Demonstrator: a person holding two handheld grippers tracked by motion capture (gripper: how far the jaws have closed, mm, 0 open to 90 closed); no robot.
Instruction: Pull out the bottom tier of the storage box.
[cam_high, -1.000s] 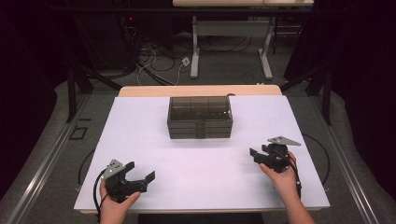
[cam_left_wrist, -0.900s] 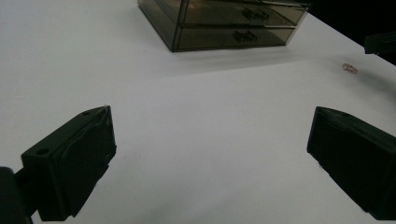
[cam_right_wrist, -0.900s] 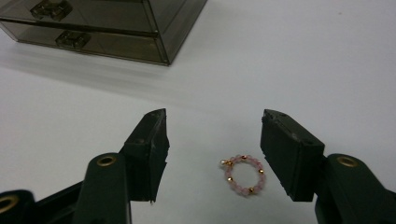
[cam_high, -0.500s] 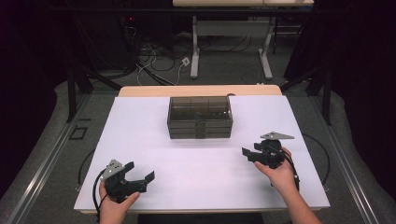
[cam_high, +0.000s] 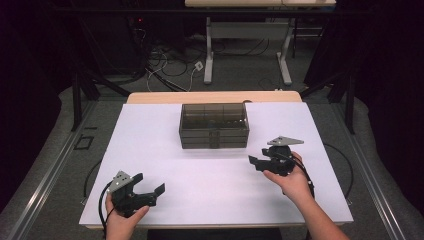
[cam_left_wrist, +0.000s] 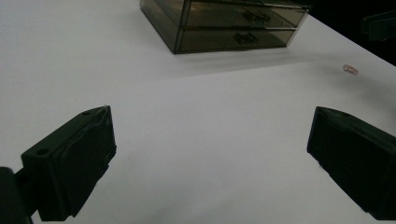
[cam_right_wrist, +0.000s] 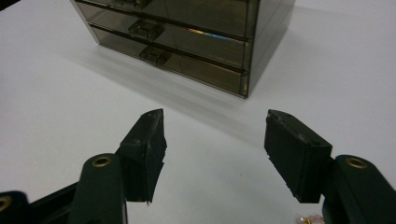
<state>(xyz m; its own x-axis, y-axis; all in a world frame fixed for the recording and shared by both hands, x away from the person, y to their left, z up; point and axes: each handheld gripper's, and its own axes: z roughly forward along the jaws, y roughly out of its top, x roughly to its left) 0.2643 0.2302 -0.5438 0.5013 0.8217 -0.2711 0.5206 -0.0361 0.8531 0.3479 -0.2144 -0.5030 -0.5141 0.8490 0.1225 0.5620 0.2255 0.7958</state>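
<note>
Plainly, open table (cam_high: 200, 170) separates right claw (cam_high: 256, 162) from drawer box (cam_high: 214, 126).

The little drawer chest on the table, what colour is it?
Smoky dark see-through plastic; the drawer chest shows best in the right gripper view.

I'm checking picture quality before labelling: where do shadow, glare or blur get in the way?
High view: the white table is evenly lit against dark surroundings, and the smoked drawer box stays readable. Left gripper view: the box casts a soft shadow toward the camera, and the near jaws are dark and soft. Right gripper view: a thin glare streak runs along a drawer front, and the jaws look slightly blurred.
</note>
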